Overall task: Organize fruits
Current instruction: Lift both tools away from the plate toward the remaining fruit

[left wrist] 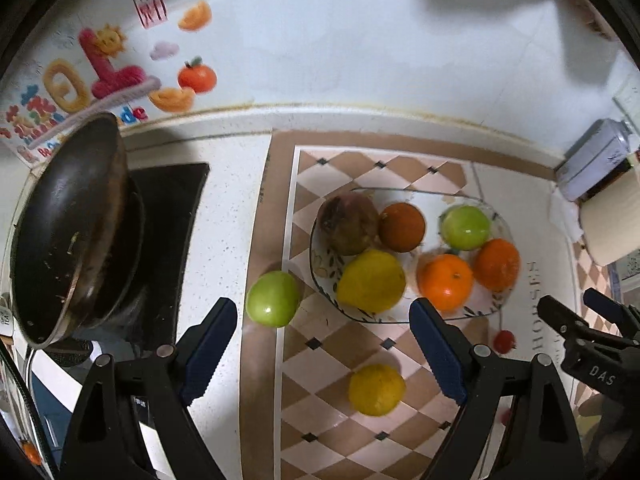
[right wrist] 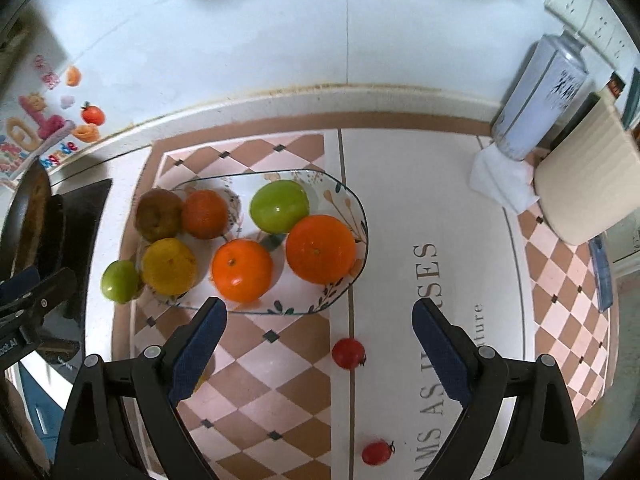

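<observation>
Glass plate (right wrist: 352, 196) of fruit ahead — left gripper (left wrist: 324, 344), right gripper (right wrist: 320, 336) jaws wide, empty.

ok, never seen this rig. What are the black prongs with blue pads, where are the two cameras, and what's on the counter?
No robot here: a person carries a hand-held gripper in each hand, each with a fisheye camera looking down along its two blue-padded fingers. The left hand-held gripper and right hand-held gripper are both open and hold nothing. Below them a glass plate sits on a checkered mat. It holds three oranges, a green apple, a yellow fruit and a brown fruit. Off the plate lie another green apple, a lemon and two small tomatoes. A dark pan stands at the left.
</observation>
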Demonstrator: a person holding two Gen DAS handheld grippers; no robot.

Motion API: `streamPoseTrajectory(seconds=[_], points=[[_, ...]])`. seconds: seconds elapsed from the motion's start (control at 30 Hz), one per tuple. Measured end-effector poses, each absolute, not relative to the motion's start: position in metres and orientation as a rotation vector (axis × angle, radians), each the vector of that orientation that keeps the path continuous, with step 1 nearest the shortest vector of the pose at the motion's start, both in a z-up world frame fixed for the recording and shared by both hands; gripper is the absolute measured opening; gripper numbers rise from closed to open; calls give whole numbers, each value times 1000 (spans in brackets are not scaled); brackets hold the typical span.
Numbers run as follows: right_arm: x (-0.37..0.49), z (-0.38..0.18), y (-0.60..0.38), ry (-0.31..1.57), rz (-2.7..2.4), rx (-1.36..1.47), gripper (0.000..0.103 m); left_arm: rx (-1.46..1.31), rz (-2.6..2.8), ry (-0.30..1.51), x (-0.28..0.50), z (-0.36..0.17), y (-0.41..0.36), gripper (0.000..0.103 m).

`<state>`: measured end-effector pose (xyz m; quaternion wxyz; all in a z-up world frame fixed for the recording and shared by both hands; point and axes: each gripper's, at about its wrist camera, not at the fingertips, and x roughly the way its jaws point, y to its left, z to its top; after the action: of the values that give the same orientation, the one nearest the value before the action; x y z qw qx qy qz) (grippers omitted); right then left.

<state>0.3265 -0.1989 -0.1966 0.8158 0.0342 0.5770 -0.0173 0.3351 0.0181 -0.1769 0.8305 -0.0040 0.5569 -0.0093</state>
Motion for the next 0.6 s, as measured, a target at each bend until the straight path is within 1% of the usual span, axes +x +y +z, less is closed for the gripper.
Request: streamPoseTrajectory(seconds=[0.3,0.6], points=[[277,-141,-191,1116,-36,53,96,6,-59,1062,284,-133,13,88],[228,-94,-185,1023,-22,67,96,-11,-73,979,242,-103,16,88]])
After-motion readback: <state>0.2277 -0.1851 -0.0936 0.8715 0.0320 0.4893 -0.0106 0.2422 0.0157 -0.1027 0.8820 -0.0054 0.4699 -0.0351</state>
